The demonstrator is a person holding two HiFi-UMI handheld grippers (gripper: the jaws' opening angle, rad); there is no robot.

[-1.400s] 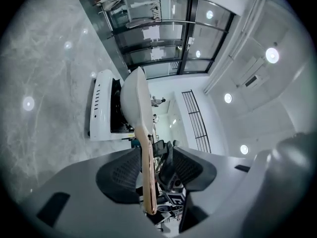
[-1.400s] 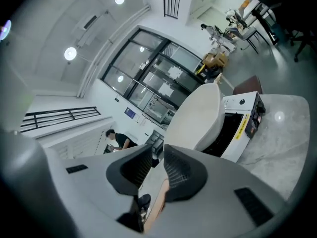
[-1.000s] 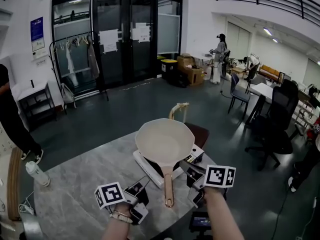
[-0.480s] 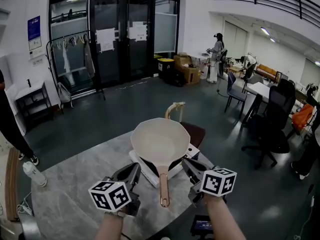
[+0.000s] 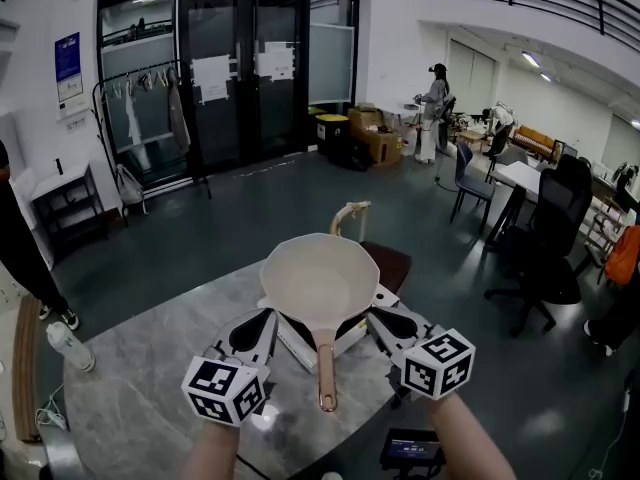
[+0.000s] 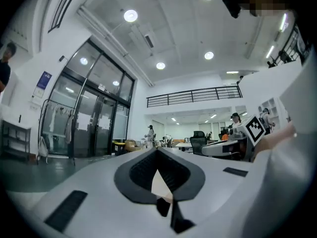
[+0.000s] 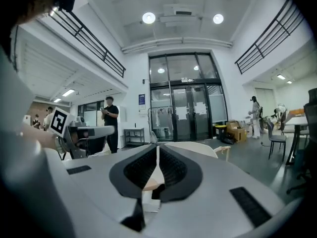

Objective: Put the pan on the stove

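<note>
A cream pan (image 5: 318,280) with a copper-coloured handle (image 5: 326,373) rests on the white stove (image 5: 287,336) on the marble table (image 5: 150,368); the handle points toward me. My left gripper (image 5: 264,318) hovers left of the handle, shut and empty. On the other side of the handle my right gripper (image 5: 375,316) is also shut with nothing in it. In the left gripper view the shut left gripper (image 6: 157,150) points level across the room. Past the closed right gripper (image 7: 158,148), the right gripper view shows the pan's rim (image 7: 195,148).
A water bottle (image 5: 72,348) stands at the table's left edge. A brown chair (image 5: 388,264) sits behind the table, and a small screen device (image 5: 410,448) is near my right arm. A person (image 5: 20,258) stands at the far left, office chairs (image 5: 545,258) to the right.
Both grippers have risen from beside the handle's end and rolled, so their jaws now lie flat on either side of the pan. The pan has stayed on the stove.
</note>
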